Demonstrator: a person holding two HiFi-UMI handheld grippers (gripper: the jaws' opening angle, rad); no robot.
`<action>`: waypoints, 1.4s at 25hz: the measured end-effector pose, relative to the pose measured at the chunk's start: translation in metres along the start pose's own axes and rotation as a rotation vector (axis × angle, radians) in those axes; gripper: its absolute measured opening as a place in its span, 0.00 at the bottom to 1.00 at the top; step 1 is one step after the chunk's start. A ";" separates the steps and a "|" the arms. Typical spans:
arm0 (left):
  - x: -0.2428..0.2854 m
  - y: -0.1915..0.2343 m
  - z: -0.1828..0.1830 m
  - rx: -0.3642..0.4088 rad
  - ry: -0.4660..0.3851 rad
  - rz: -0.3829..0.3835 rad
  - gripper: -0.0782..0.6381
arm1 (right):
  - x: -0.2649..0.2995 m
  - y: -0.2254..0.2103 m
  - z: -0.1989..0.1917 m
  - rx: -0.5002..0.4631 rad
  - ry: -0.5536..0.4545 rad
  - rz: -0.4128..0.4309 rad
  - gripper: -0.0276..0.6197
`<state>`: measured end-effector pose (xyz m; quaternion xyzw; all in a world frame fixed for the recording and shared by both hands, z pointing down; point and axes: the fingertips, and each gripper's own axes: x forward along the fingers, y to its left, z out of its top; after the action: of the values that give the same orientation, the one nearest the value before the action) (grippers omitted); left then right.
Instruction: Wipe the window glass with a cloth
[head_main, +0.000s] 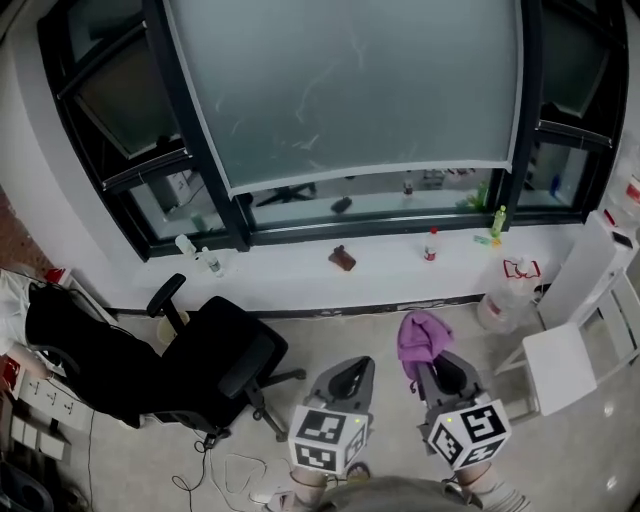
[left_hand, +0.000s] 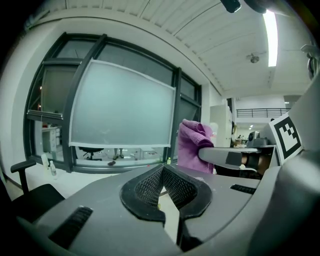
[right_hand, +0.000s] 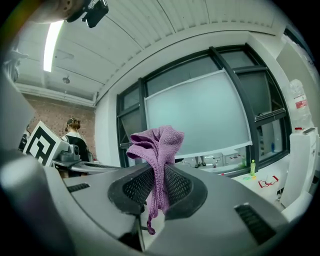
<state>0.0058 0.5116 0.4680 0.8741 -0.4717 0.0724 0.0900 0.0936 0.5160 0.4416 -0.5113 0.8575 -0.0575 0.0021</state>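
The right gripper's jaws are clamped on a purple cloth, which bunches above the pads with a tail hanging below. The left gripper's jaws meet at the tips, holding nothing. Both grippers stand well back from the window glass.

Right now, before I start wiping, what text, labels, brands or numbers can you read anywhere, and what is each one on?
Nothing legible in any view.
Cube on left gripper and cube on right gripper: black-and-white square markers, no letters.
Small bottle on the sill: red label, too small to read.
Large bottle: red label, blurred.
Purple cloth: no print visible.
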 end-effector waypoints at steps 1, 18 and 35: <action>-0.001 0.006 0.000 0.002 0.000 0.001 0.12 | 0.005 0.005 0.000 -0.003 -0.002 0.002 0.12; 0.007 0.089 0.008 0.006 -0.001 -0.028 0.12 | 0.086 0.051 0.002 -0.007 -0.002 0.019 0.12; 0.133 0.140 0.046 -0.005 -0.017 0.001 0.12 | 0.204 -0.035 0.029 -0.051 -0.010 0.082 0.12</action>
<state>-0.0371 0.3184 0.4640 0.8743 -0.4730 0.0637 0.0883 0.0289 0.3179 0.4279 -0.4758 0.8789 -0.0327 -0.0043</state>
